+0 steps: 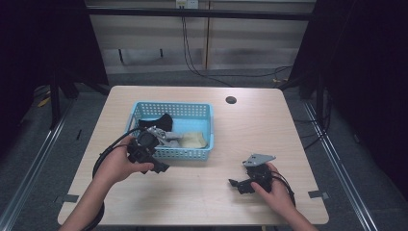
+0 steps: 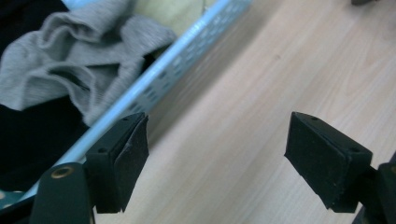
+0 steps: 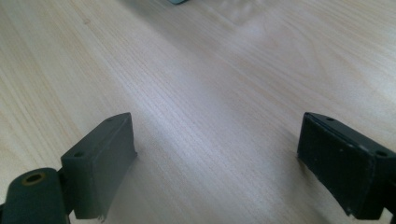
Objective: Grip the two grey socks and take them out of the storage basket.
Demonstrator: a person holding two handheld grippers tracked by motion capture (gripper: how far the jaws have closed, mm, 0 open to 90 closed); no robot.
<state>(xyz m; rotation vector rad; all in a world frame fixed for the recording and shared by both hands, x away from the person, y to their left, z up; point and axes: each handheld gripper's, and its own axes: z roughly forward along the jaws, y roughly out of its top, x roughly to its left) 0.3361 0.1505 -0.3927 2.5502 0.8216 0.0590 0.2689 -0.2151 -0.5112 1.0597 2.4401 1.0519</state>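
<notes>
A light blue basket (image 1: 202, 120) stands on the middle of the wooden table (image 1: 250, 134). It holds a black cloth (image 1: 159, 121) and a pale yellow cloth (image 1: 194, 139). My left gripper (image 1: 159, 166) hovers at the basket's front left corner, lifted off the table. In the left gripper view my left gripper (image 2: 217, 158) is open with nothing between its pads. The basket rim (image 2: 187, 51) runs past them, with a grey cloth (image 2: 70, 60) and the black cloth (image 2: 28, 140) inside. My right gripper (image 1: 236, 184) lies low over the table at the front right. In its own view it (image 3: 217, 154) is open over bare wood.
A round cable hole (image 1: 231, 100) sits in the table near the far edge. Bare wood lies between the basket and the right gripper. Dark frame posts and cables stand beyond the table's far side.
</notes>
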